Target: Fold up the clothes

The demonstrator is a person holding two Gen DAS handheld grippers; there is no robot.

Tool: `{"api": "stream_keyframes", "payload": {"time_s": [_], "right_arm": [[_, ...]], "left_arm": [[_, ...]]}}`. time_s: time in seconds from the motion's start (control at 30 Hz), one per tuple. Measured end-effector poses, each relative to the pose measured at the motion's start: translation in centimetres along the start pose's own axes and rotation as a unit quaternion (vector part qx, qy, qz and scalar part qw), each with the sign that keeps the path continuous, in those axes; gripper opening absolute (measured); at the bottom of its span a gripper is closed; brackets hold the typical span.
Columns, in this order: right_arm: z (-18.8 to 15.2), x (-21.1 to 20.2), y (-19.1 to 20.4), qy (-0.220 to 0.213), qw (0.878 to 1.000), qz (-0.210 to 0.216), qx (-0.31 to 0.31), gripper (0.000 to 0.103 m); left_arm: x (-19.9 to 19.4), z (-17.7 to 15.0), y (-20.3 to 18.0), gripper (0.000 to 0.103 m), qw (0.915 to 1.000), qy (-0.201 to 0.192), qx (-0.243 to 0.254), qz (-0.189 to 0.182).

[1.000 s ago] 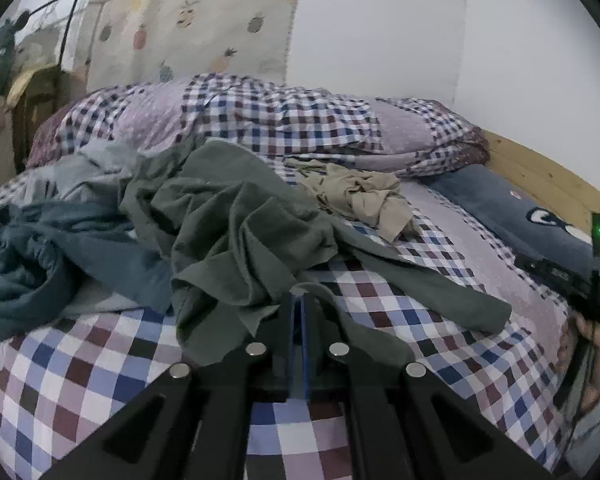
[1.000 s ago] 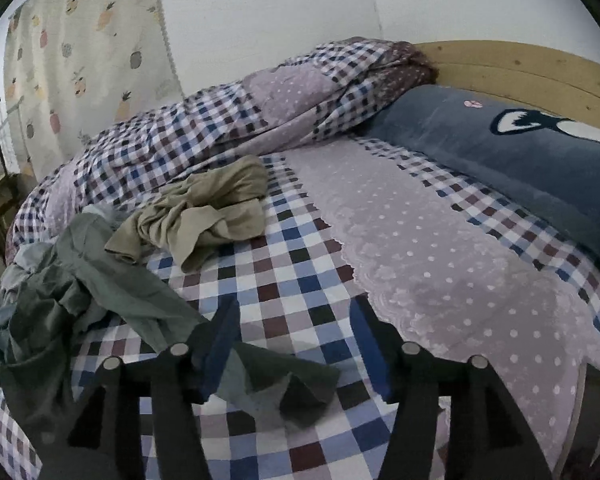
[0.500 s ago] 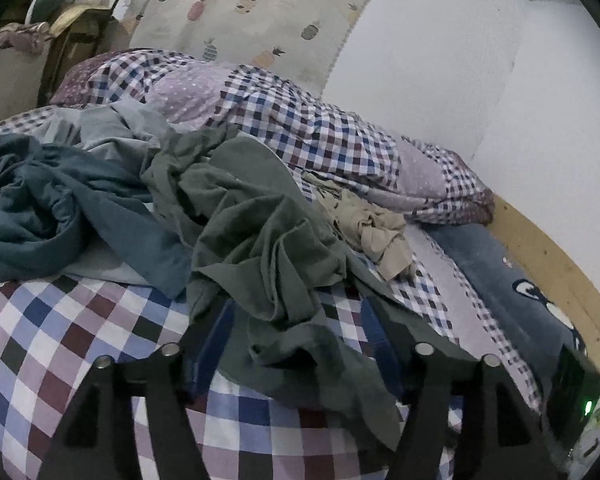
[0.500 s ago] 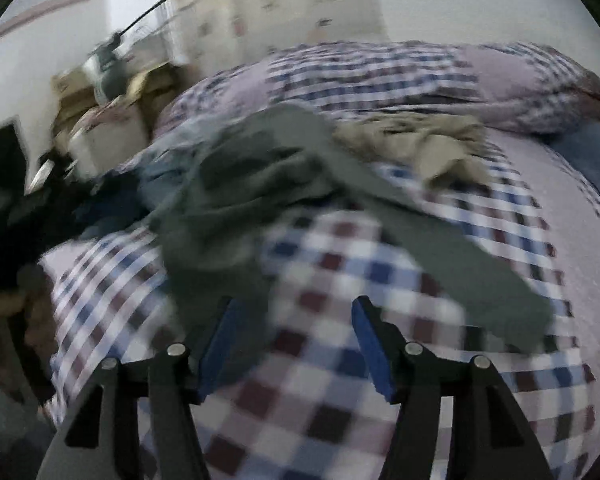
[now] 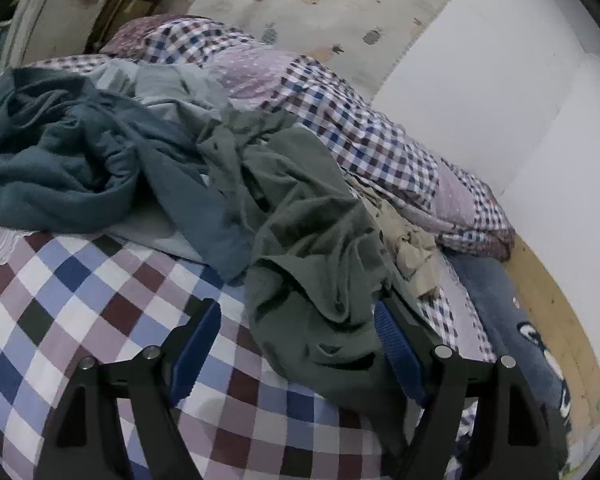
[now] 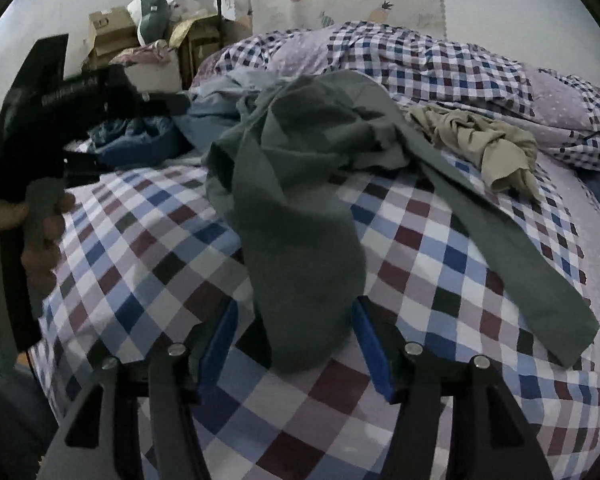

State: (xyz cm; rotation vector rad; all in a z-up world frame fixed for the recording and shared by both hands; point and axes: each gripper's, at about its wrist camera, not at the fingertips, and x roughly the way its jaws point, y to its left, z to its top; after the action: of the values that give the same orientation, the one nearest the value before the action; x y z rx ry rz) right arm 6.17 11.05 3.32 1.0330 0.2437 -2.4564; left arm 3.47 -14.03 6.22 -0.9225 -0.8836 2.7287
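Since a second ago the left tongs (image 5: 296,344) have just been opening and now stand wide around the crumpled grey-green cotton garment (image 5: 312,240), released. The right tongs (image 6: 292,344) gape, unpressing, around its hanging fold mid-bed; bare checked bedsheet (image 6: 148,248) lies toward the bed's near edge.

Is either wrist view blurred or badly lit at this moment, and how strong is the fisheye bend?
Left wrist view: sharp but dim and flat, no glare; the green garment is readable; the wooden bed frame curves strongly near the rim. Right wrist view: mostly sharp, equally dim; the person's hand at the left edge is dark and soft; black vignette in the corners.
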Motion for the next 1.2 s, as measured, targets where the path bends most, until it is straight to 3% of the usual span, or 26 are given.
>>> {"api": "stream_keyframes", "payload": {"time_s": [0.2, 0.33, 0.43, 0.93, 1.1, 1.2], "right_arm": [[-0.2, 0.3, 0.0, 0.003, 1.0, -0.017, 0.006, 0.047], [0.0, 0.4, -0.1, 0.003, 0.999, -0.031, 0.006, 0.021], [0.1, 0.5, -0.5, 0.001, 0.999, -0.044, 0.008, 0.011], [0.3, -3.4, -8.3, -0.059, 0.981, -0.154, 0.098, 0.001], [-0.4, -4.8, -11.3, -0.063, 0.972, -0.184, 0.13, 0.0], [-1.0, -5.1, -12.8, -0.055, 0.973, -0.169, 0.15, 0.0]], "left_arm": [[-0.3, 0.2, 1.2, 0.082, 0.9999, -0.001, -0.017, -0.001], [-0.3, 0.2, 1.6, 0.082, 0.9995, 0.002, -0.03, -0.008], [-0.1, 0.2, 1.7, 0.082, 0.9995, 0.003, -0.031, -0.008], [1.9, -0.4, 0.0, 0.082, 0.9987, 0.019, -0.034, -0.033], [2.8, -0.9, -1.9, 0.082, 0.9994, 0.018, 0.0, -0.029], [3.2, -1.2, -3.7, 0.082, 0.9987, 0.006, 0.047, -0.016]]}}
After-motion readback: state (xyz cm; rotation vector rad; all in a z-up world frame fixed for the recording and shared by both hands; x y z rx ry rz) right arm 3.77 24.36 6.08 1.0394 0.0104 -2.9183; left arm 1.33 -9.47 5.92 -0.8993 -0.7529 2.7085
